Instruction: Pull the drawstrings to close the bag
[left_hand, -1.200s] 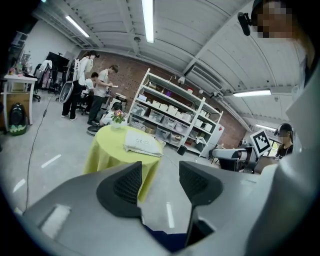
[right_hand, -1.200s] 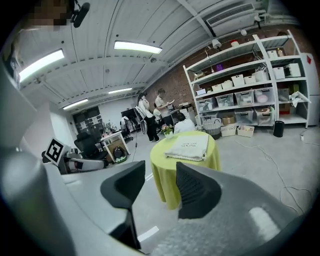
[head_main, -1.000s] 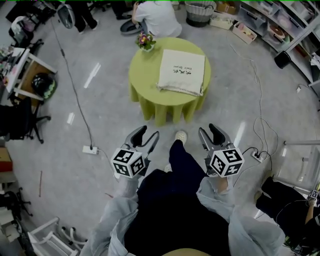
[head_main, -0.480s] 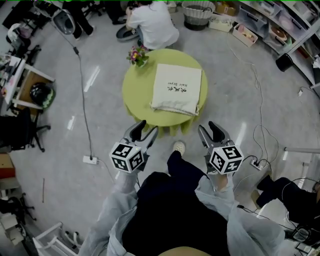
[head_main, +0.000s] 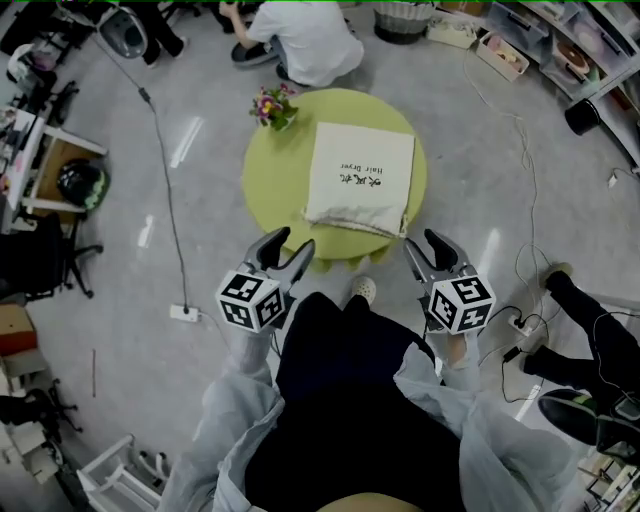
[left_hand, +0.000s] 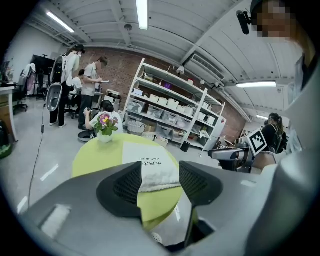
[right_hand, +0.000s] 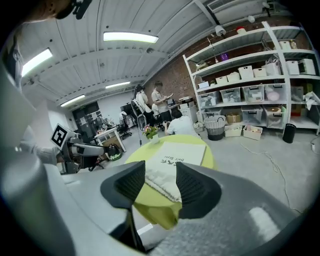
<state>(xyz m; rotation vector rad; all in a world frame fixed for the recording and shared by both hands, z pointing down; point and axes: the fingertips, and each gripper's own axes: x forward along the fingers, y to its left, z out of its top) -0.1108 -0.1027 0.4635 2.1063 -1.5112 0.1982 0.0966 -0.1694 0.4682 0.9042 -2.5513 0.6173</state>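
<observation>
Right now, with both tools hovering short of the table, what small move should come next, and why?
Probably ease both forward and down to the gathered near edge of the bag. The left tool and right tool are open, empty and short of the green table, where the bag lies flat, untouched.

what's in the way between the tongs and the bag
Nothing visible. The left tongs and right tongs, open and empty, are by the green table's near edge, the cloth bag lying straight ahead. The flower pot stands far off to the side.
</observation>
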